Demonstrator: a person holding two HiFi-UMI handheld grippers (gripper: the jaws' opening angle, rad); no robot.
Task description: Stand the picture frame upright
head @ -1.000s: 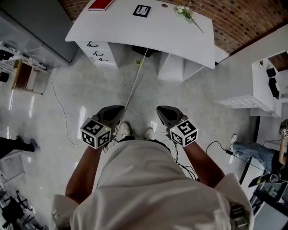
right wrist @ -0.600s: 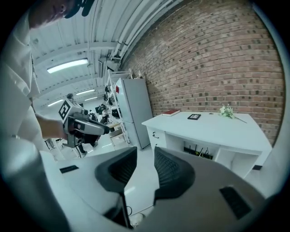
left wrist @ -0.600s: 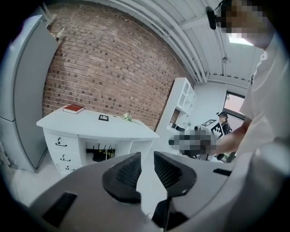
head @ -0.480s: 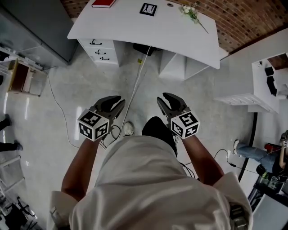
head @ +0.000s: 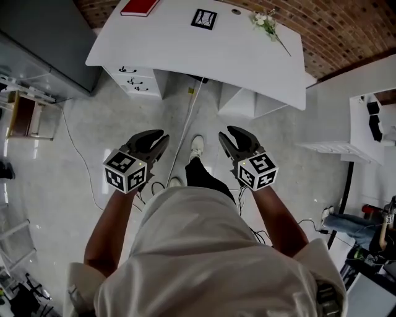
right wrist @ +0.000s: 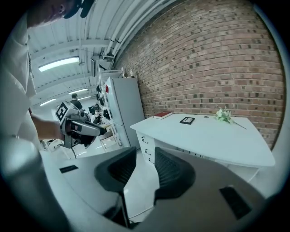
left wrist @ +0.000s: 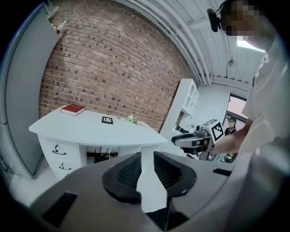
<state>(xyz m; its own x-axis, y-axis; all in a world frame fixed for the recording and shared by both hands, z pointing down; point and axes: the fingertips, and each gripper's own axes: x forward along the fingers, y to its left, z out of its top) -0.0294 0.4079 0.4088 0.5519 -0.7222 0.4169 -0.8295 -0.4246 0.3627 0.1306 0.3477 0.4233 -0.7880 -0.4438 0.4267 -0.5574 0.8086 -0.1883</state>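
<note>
- On the white desk (head: 185, 52), toward its far edge, the picture frame (head: 204, 18) lies flat between a red book (head: 139, 6) and a sprig of white flowers (head: 267, 21).
- Well short of the desk, above the floor, the left gripper (head: 158, 137) has its jaws apart and closing, with nothing between them.
- Beside it, the right gripper (head: 230, 134) is parted too, and empty.
</note>
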